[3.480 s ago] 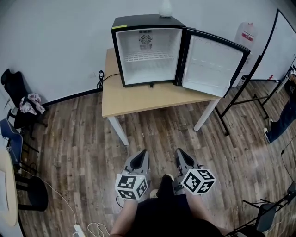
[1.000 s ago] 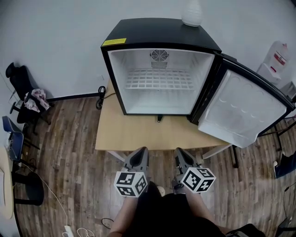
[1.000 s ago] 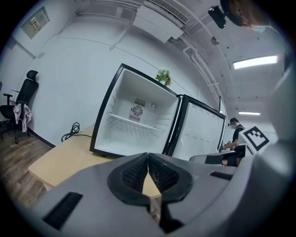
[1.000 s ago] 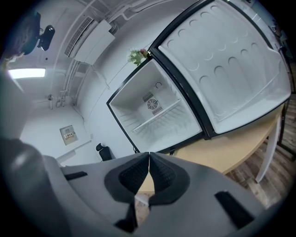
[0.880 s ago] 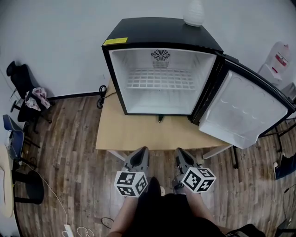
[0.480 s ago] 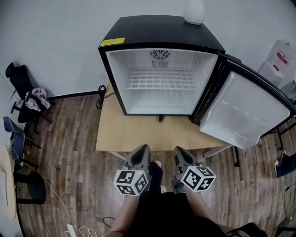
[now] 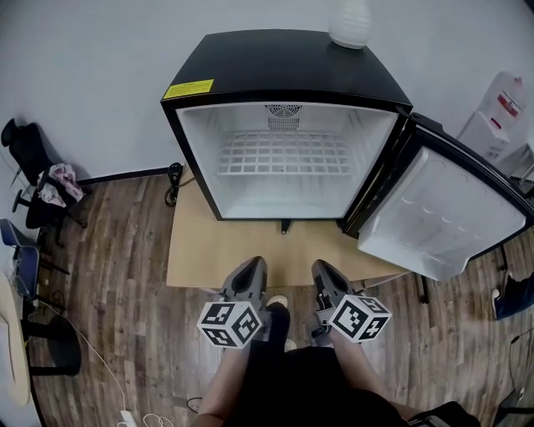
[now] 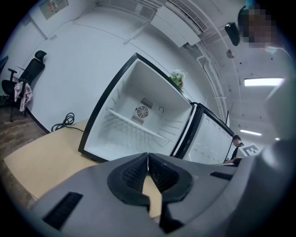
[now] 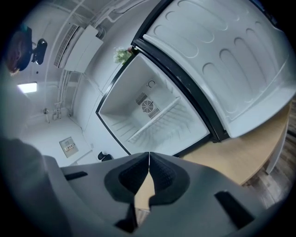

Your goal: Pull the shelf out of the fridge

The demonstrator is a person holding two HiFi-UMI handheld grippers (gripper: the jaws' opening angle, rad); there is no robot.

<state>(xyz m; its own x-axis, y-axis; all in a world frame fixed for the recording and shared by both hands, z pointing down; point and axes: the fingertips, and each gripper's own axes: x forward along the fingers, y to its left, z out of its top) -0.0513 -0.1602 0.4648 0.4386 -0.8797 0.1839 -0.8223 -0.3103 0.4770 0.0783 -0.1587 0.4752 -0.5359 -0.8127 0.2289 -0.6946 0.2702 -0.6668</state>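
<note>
- Where the person stands, just short of the bench (image 7: 219,250), the left gripper (image 7: 250,267) and the right gripper (image 7: 324,270) are held side by side in front of the body. Both point toward the fridge (image 7: 284,60).
- Each gripper's jaws are pressed together with nothing between them. In each gripper's own view the dark pads meet along a thin line.
- The pale wooden bench lies just beyond the jaw tips, above a wood-plank floor (image 7: 108,258).
- The black fridge sits toward the back of the bench. Its door (image 7: 438,208) is swung wide to the right, with the white moulded lining facing out.
- The white wire shelf (image 7: 284,155) sits seated inside the fridge, about midway up. It lies level from side wall to side wall, well apart from both grippers.
- A round fan grille (image 7: 284,115) shows on the rear wall above the shelf.
- A white vase (image 7: 350,23) stands on the fridge top, near the right rear corner.
- Farther off at the left, a black chair (image 7: 23,150) with cloth draped on it stands by the wall.
</note>
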